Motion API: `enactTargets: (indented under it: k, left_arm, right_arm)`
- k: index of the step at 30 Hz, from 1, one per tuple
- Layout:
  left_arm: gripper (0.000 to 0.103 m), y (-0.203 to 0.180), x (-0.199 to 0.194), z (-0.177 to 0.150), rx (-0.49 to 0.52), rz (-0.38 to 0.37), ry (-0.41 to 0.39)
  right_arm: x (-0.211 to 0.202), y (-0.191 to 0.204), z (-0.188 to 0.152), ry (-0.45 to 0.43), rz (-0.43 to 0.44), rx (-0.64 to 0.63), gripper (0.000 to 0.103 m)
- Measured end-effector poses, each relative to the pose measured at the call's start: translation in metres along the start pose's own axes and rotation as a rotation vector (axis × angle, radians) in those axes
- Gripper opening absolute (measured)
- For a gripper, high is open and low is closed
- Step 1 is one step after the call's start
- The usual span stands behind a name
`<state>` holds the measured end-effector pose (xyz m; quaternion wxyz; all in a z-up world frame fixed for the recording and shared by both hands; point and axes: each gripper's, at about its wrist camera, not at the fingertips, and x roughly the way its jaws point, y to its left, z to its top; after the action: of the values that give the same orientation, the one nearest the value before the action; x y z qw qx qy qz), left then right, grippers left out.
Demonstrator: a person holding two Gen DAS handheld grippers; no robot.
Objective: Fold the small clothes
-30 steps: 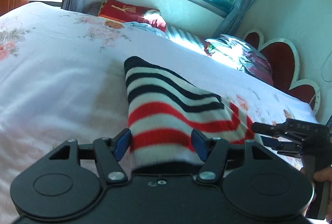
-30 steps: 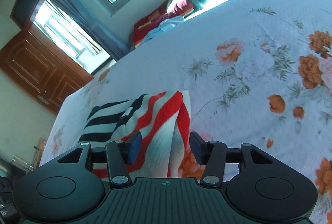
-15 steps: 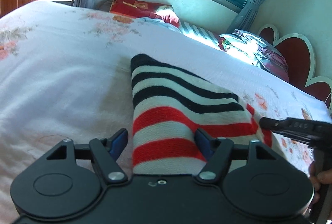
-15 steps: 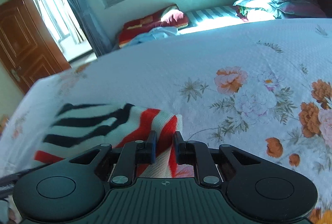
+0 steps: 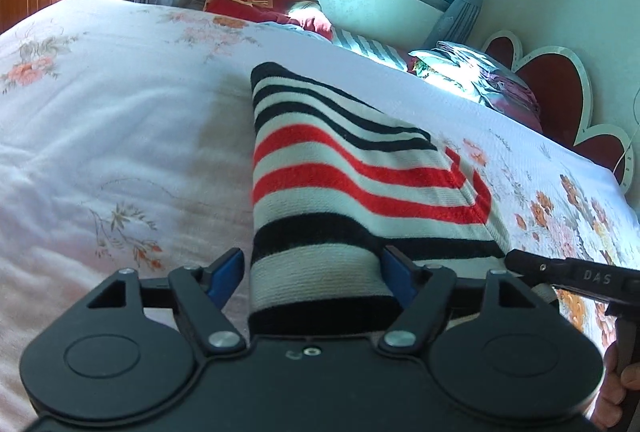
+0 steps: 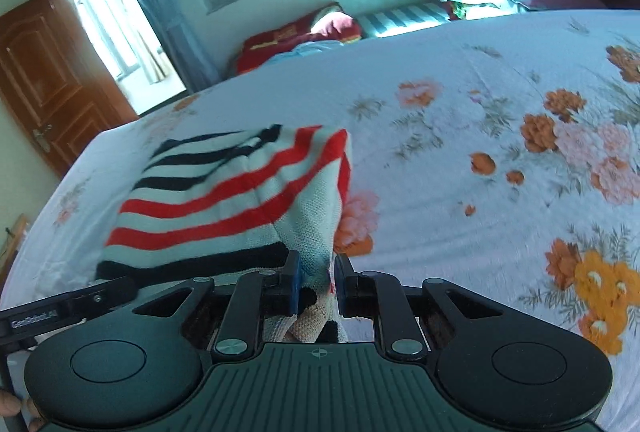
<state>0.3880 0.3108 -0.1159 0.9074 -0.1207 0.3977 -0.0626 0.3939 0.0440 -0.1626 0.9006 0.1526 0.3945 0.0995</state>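
Note:
A small knit garment [image 5: 344,183] with black, red and white stripes lies folded on the floral bedsheet [image 5: 112,119]. My left gripper [image 5: 312,270] is open, its blue-padded jaws standing wide on either side of the garment's near edge. My right gripper [image 6: 316,272] is shut on the garment's [image 6: 224,199] near right edge and lifts that edge a little off the sheet. The right gripper's finger [image 5: 568,274] shows at the right of the left wrist view. The left gripper's finger [image 6: 72,306] shows at the lower left of the right wrist view.
The bed's far side holds a red cushion [image 5: 256,5] and a pile of folded bedding [image 5: 476,71] by the heart-shaped headboard [image 5: 560,87]. A wooden door [image 6: 48,87] stands at the left. A window with curtains runs along the far wall.
My right gripper closed on the garment's edge and pulled it up and nearer. The garment's black near stripe now shows between my left jaws, which stayed open.

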Motion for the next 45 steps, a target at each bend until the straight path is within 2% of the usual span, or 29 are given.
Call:
enactTargets:
  k: [2, 4, 9, 11, 15, 20, 22, 23, 25, 31, 37, 42, 45]
  left_arm:
    - [0.075, 0.0, -0.002, 0.002, -0.01, -0.004, 0.006]
    - [0.07, -0.001, -0.011, 0.002, -0.004, -0.013, 0.001]
    - [0.071, -0.002, -0.029, -0.012, 0.041, -0.045, -0.002]
    - [0.071, 0.001, -0.024, -0.02, 0.042, -0.039, 0.029]
    - [0.077, 0.007, -0.014, -0.029, 0.004, -0.047, 0.053]
    - [0.082, 0.009, -0.013, -0.028, 0.004, -0.036, 0.053]
    - [0.088, 0.009, -0.014, -0.028, -0.003, -0.025, 0.058]
    - [0.091, 0.009, -0.014, -0.027, -0.005, -0.015, 0.059]
    - [0.103, 0.008, -0.014, -0.025, -0.004, 0.014, 0.063]
    - [0.103, 0.002, -0.013, -0.021, -0.022, 0.091, 0.115]
    - [0.103, -0.015, -0.026, -0.018, 0.024, 0.234, 0.113]
    - [0.101, -0.012, -0.042, -0.011, -0.073, 0.313, 0.136]
    - [0.098, -0.013, -0.058, -0.014, -0.093, 0.416, 0.077]
  right_arm:
    - [0.001, 0.007, 0.0, -0.007, -0.028, -0.036, 0.015]
    - [-0.005, 0.006, 0.0, -0.009, -0.027, -0.017, 0.015]
    - [-0.046, 0.012, -0.015, -0.057, 0.007, -0.033, 0.015]
    - [-0.05, 0.015, -0.026, -0.048, -0.024, -0.06, 0.015]
    - [-0.033, 0.003, -0.045, 0.014, -0.091, -0.034, 0.015]
    - [-0.021, -0.002, -0.049, 0.026, -0.091, -0.024, 0.015]
    - [-0.023, -0.008, -0.05, 0.039, -0.071, 0.021, 0.015]
    - [-0.024, -0.009, -0.051, 0.045, -0.067, 0.034, 0.015]
    - [-0.026, -0.004, -0.051, 0.048, -0.074, 0.018, 0.015]
    - [-0.029, 0.002, -0.053, 0.032, -0.092, -0.005, 0.015]
    - [-0.034, 0.009, -0.053, 0.028, -0.109, -0.024, 0.015]
    - [-0.039, 0.011, -0.05, 0.028, -0.108, -0.032, 0.015]
    - [-0.045, 0.014, -0.047, 0.02, -0.101, -0.046, 0.016]
